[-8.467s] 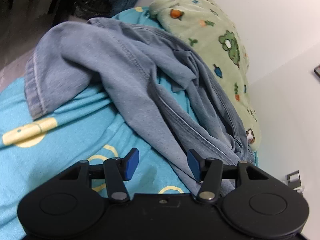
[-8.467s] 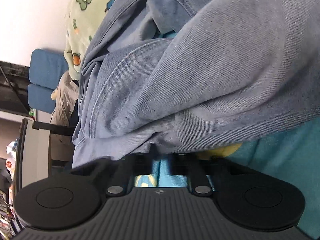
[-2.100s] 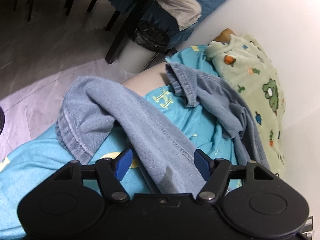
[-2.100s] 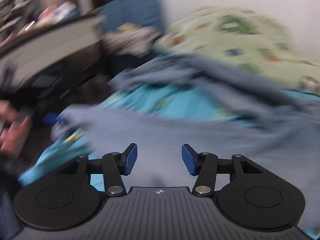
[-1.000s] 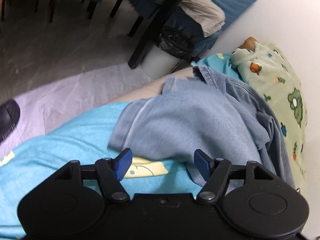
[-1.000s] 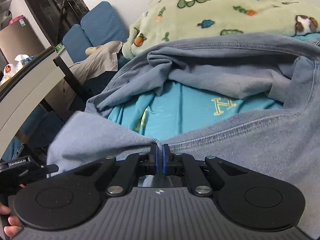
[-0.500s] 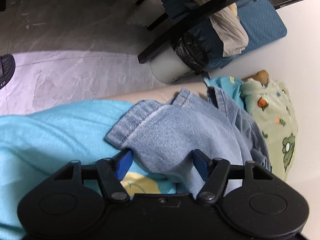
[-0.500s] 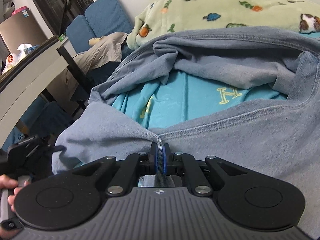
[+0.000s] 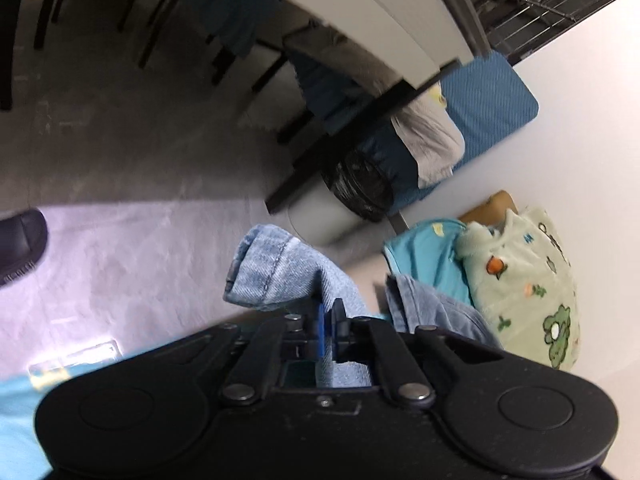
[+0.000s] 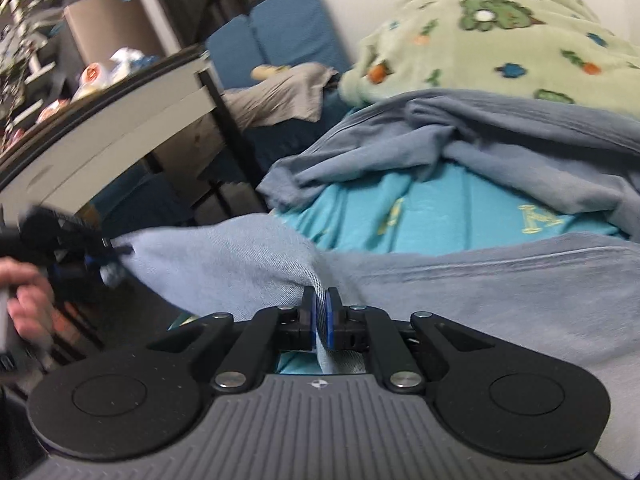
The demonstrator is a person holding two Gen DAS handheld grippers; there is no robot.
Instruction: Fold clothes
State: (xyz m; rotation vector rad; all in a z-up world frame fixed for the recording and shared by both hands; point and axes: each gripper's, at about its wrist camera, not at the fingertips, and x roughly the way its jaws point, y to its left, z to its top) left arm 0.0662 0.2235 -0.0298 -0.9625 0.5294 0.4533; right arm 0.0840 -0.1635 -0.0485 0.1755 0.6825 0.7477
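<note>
A pair of light blue jeans (image 10: 500, 280) lies across a turquoise bedsheet (image 10: 432, 208). My left gripper (image 9: 329, 312) is shut on the hem of one jeans leg (image 9: 276, 268), which curls up in front of its blue pads and is lifted off the bed. In the right wrist view that left gripper (image 10: 108, 258) shows at the far left, held by a hand (image 10: 28, 300), pulling the hem's corner out. My right gripper (image 10: 320, 308) is shut on a fold of the same hem, the denim pinched between its blue pads.
A green cartoon-print fleece blanket (image 10: 500, 40) is heaped at the head of the bed. Beside the bed stand a white desk (image 9: 380, 28), a blue cushion (image 9: 488, 100), a bin with a black bag (image 9: 360, 196) and grey floor (image 9: 120, 220). A black slipper (image 9: 20, 244) lies on the floor.
My left gripper's jaws have shut on the jeans hem and lifted it off the bed, turning toward the floor and desk. My right gripper stays shut on the hem and rose a little.
</note>
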